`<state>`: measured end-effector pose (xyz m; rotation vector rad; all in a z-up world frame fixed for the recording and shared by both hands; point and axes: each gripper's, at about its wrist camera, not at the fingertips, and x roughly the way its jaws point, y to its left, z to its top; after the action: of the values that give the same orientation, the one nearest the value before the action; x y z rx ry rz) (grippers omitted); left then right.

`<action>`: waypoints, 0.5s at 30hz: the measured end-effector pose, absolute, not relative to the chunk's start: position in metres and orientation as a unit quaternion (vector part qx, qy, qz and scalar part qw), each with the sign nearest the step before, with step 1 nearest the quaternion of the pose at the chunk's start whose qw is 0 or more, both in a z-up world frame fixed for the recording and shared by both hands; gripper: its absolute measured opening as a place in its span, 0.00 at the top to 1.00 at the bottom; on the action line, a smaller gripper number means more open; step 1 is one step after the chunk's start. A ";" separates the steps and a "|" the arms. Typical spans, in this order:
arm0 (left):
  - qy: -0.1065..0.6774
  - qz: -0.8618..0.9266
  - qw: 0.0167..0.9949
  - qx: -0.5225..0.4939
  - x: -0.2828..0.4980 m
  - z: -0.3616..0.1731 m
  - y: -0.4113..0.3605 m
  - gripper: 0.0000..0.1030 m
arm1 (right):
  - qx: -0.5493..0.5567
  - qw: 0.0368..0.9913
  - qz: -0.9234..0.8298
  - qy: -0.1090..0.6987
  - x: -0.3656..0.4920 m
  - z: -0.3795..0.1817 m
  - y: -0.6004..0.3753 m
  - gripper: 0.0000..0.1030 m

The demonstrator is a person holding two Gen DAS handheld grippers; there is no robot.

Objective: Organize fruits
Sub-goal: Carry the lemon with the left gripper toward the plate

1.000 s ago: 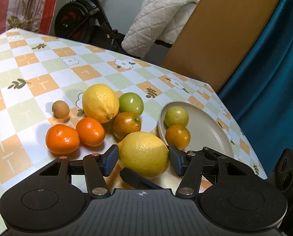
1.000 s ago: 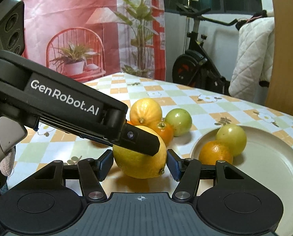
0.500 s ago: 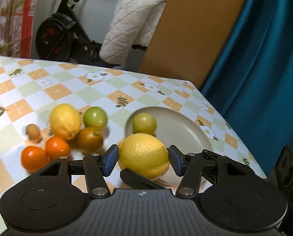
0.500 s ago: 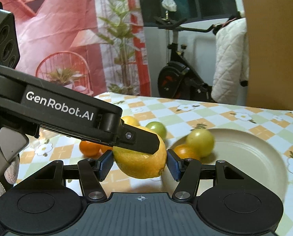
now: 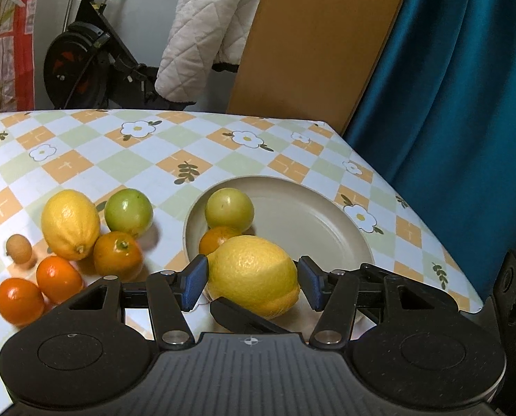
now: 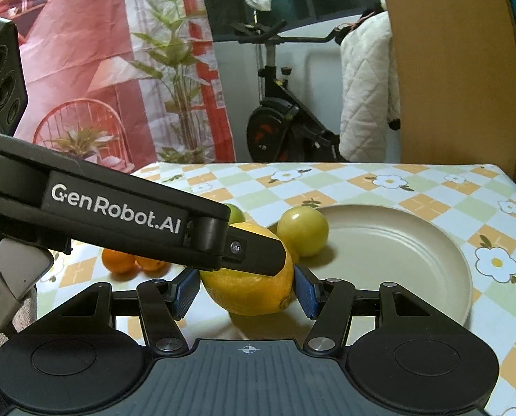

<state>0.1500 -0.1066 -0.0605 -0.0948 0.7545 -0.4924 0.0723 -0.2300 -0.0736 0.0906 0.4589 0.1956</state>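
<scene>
Both hand-held grippers, left (image 5: 252, 280) and right (image 6: 246, 286), have carried the clamped lemon (image 5: 254, 274) over the plate (image 5: 313, 222); lower gently, release together.

Yellow lemon (image 5: 254, 274). Beige plate (image 5: 313, 222). Desk (image 5: 84, 159) cloth: orange, green, white checks with white flowers. Teal curtain (image 5: 458, 104). Blue gripper pads (image 5: 195, 282). Tangerines (image 5: 58, 279) orange; one green fruit (image 5: 129, 212).

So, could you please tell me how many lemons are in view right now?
2. One lemon lies on the tablecloth among the loose fruit left of the plate. The held lemon sits between both grippers' jaws at the plate's near edge. None appears hidden.
</scene>
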 end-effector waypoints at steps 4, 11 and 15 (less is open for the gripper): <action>0.369 -0.233 0.899 -0.044 0.157 -0.064 -0.108 0.42 | 0.047 0.968 0.092 0.230 0.081 -0.079 -0.232 0.47; 0.368 -0.226 0.901 -0.047 0.167 -0.070 -0.109 0.41 | 0.047 0.966 0.087 0.241 0.094 -0.082 -0.232 0.47; 0.372 -0.224 0.900 -0.044 0.174 -0.074 -0.114 0.41 | 0.046 0.963 0.079 0.253 0.098 -0.085 -0.230 0.47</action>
<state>0.1740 -0.1136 -0.0743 -0.0904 0.7694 -0.4644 0.0980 -0.2300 -0.0852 0.0937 0.5122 0.1607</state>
